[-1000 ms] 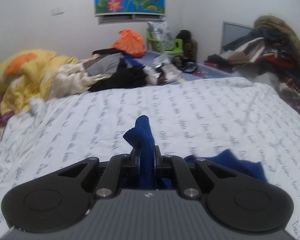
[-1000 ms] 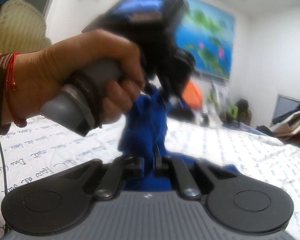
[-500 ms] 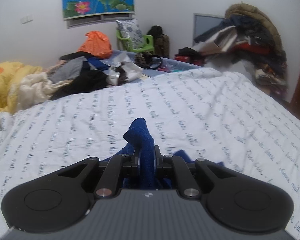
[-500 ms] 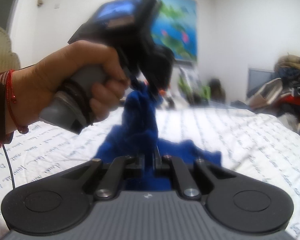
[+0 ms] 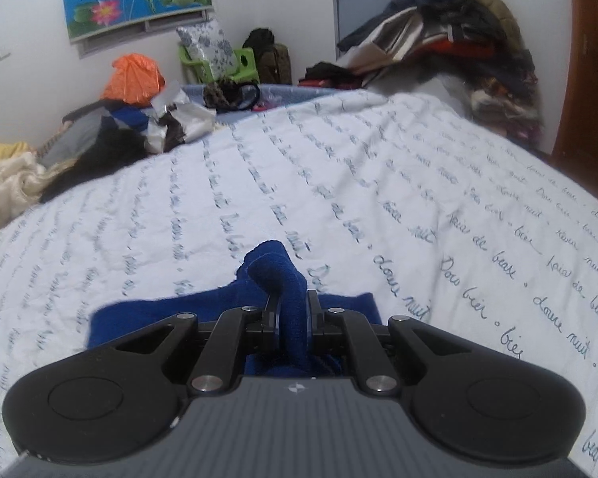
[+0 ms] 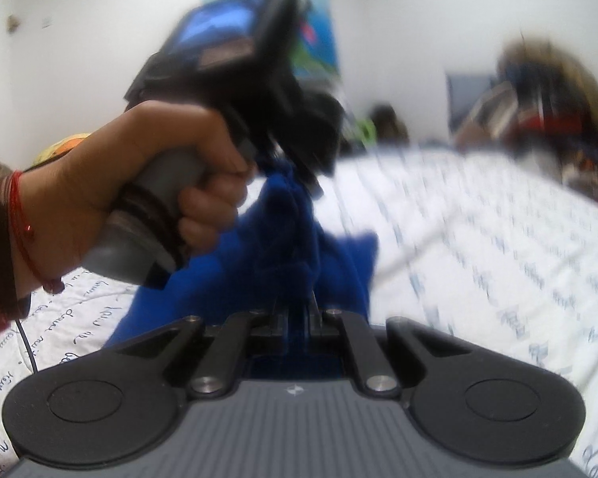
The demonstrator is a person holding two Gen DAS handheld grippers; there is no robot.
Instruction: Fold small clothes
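Note:
A small blue fleece garment (image 5: 275, 279) is held up over the bed by both grippers. My left gripper (image 5: 293, 310) is shut on a bunched edge of it, the cloth sticking out past the fingers. My right gripper (image 6: 297, 314) is shut on another edge of the blue garment (image 6: 299, 247), which stretches up to the left gripper held in the hand (image 6: 159, 175) just ahead. The lower part of the garment hangs toward the bed. The right wrist view is blurred.
The bed (image 5: 378, 183) has a white sheet with blue script lettering. A heap of mixed clothes (image 5: 99, 139) lies at its far left. A tall pile of clothes (image 5: 458, 40) stands at the far right. A green chair (image 5: 227, 59) is by the wall.
Both grippers have swung to the right with the garment. More of the blue cloth now spreads below the left gripper. The grips have not changed.

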